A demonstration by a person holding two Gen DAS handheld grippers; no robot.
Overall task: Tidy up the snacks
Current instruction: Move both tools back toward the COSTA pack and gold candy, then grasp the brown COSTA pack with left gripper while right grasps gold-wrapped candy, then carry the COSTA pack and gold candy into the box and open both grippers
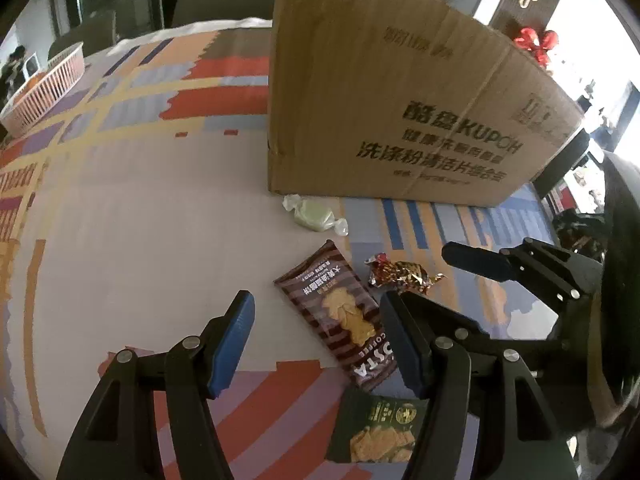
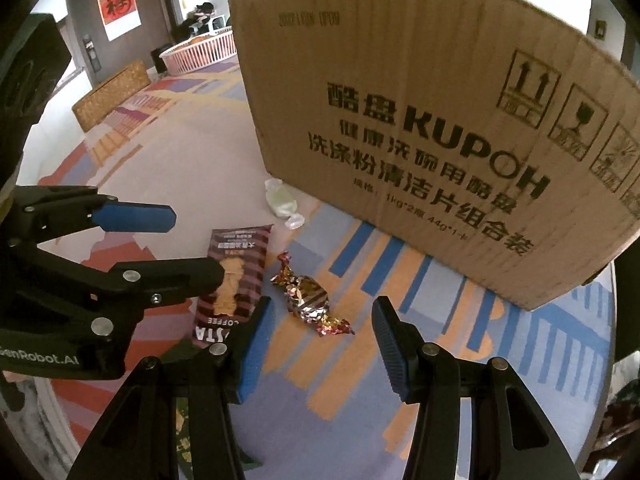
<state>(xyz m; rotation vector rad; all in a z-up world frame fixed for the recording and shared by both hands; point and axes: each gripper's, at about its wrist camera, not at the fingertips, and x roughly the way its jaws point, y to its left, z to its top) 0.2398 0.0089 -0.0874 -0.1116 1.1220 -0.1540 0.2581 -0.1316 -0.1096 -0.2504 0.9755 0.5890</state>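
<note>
Both claws are held released, nothing gripped. Just ahead of the right gripper (image 2: pixel 323 344), between its spread fingers, a crinkled gold-and-red foil candy (image 2: pixel 310 302) is seen on the patterned tablecloth (image 2: pixel 160 152). Ahead of the left gripper (image 1: pixel 320 340) lies a brown striped biscuit packet (image 1: pixel 340 312), with a dark green cracker packet (image 1: pixel 378 428) nearer its base. Further ahead, a pale green wrapped sweet (image 1: pixel 316 216) rests beside the tall brown cardboard box (image 2: pixel 420 120) (presumably the destination). Sorting appears barely begun: four snacks remain loose.

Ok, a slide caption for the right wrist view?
Open right gripper hovers near a foil candy before a cardboard box, open left gripper alongside.
</note>
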